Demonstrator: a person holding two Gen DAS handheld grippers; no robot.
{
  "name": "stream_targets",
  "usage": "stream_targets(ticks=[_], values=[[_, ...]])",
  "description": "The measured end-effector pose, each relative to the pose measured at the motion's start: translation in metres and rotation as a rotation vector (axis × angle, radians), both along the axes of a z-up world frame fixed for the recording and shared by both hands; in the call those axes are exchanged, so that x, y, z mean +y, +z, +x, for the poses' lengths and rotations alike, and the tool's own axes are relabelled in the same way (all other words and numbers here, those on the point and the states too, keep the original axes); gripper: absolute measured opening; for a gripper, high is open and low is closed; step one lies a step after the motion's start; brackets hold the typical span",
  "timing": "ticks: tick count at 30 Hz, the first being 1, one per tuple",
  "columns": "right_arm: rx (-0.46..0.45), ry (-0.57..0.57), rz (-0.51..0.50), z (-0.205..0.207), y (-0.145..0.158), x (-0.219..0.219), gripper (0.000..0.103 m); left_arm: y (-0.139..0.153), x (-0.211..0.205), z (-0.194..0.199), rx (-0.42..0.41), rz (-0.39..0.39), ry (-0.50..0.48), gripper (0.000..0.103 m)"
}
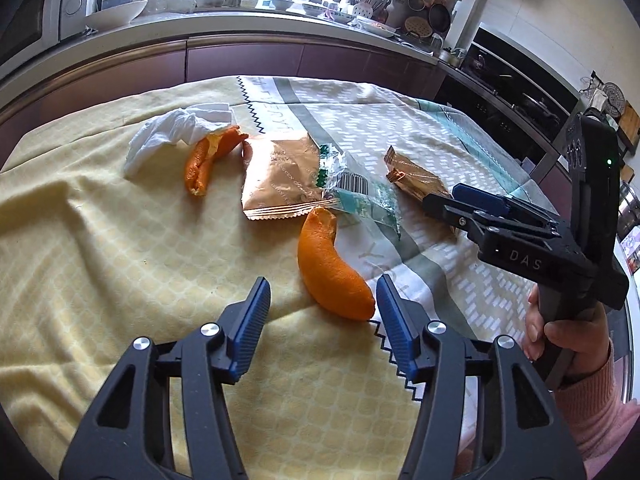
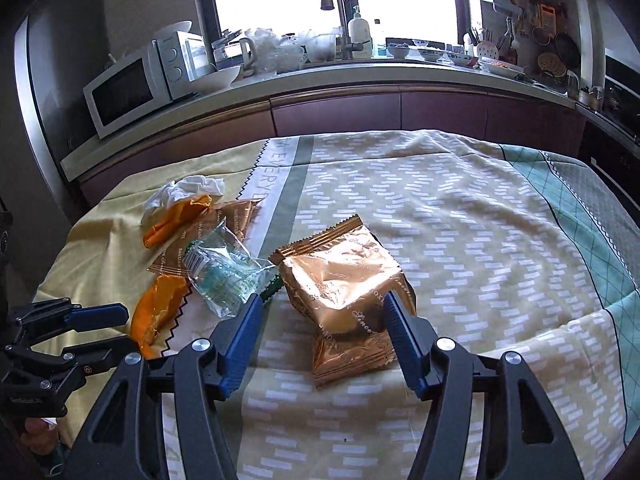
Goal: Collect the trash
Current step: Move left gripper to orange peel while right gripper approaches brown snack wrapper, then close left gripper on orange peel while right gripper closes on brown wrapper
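Both tongs spread wide over litter on a cloth-covered table.

Left tongs (image 1: 320, 300), empty, flank the near orange peel (image 1: 334, 266); right tongs (image 2: 320, 320), empty, straddle a copper wrapper (image 2: 344, 280). Bare cloth (image 2: 500, 240) extends rightward to the table's edge; a tissue (image 1: 176, 130) lies far left.

left gripper (image 1: 320, 292): black frame, blue ribbed jaws, silver screws | sleeve (image 1: 600, 412): pink
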State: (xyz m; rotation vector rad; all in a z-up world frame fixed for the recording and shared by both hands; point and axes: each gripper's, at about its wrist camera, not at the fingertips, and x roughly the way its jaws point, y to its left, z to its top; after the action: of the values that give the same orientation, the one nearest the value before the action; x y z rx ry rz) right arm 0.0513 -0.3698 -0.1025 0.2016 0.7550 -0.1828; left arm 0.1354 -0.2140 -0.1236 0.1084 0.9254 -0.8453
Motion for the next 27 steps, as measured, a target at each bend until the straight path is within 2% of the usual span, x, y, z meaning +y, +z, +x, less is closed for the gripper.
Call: stream_targets(ticks=[6,8,10,12,15,17,27], values=[[0.031,-0.013,-0.009,0.004,-0.002,-0.004,0.057,-0.004,-0.009,0.009,0.024,0.014,-0.006,0.051],[0.038,-0.015,-0.005,0.005,-0.003,-0.005,0.049,-0.004,-0.01,0.009,0.031,0.011,-0.013,0.043],[0.037,-0.012,0.001,0.005,-0.003,-0.006,0.046,-0.005,-0.011,0.01,0.044,0.006,-0.018,0.035],[0.036,-0.005,0.002,0.005,-0.003,-0.005,0.037,-0.006,-0.01,0.011,0.052,0.003,-0.013,0.034],[0.025,-0.003,0.01,0.003,-0.002,-0.005,0.031,-0.007,-0.007,0.013,0.058,-0.002,-0.006,0.03],[0.02,-0.002,0.025,0.003,-0.002,-0.007,0.018,-0.007,-0.005,0.012,0.061,-0.004,-0.001,0.028],[-0.05,-0.007,0.084,-0.008,0.012,-0.012,0.013,-0.004,0.01,0.009,0.055,-0.019,0.014,0.022]])
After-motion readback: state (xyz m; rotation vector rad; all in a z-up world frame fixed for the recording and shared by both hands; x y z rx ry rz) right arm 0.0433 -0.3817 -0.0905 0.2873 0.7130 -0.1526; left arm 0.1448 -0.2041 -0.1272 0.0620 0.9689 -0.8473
